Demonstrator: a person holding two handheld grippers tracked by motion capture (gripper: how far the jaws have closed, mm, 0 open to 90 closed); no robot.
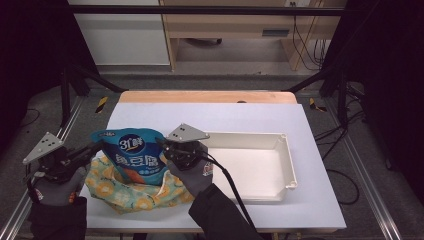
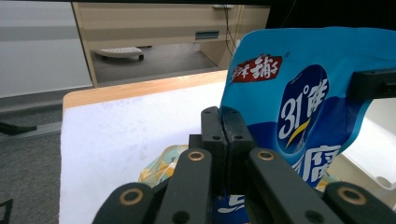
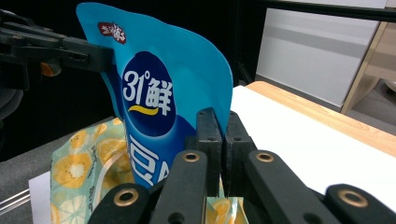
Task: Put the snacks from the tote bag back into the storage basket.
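While both grippers pinch the blue snack pouch (image 1: pixel 134 156) by its side edges, the left gripper (image 2: pixel 225 135) and right gripper (image 3: pixel 219 135) with jaws clamped on it, it stands half out of the yellow fruit-print bag (image 1: pixel 131 192). Lifting it clear comes next, I judge; the white tray (image 1: pixel 290 165) just right lies open, its near rim to clear

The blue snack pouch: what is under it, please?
Under the blue snack pouch lies a yellow-green bag with a citrus print, its mouth open around the pouch's lower end. The pouch's bottom edge and anything deeper inside the bag are covered.
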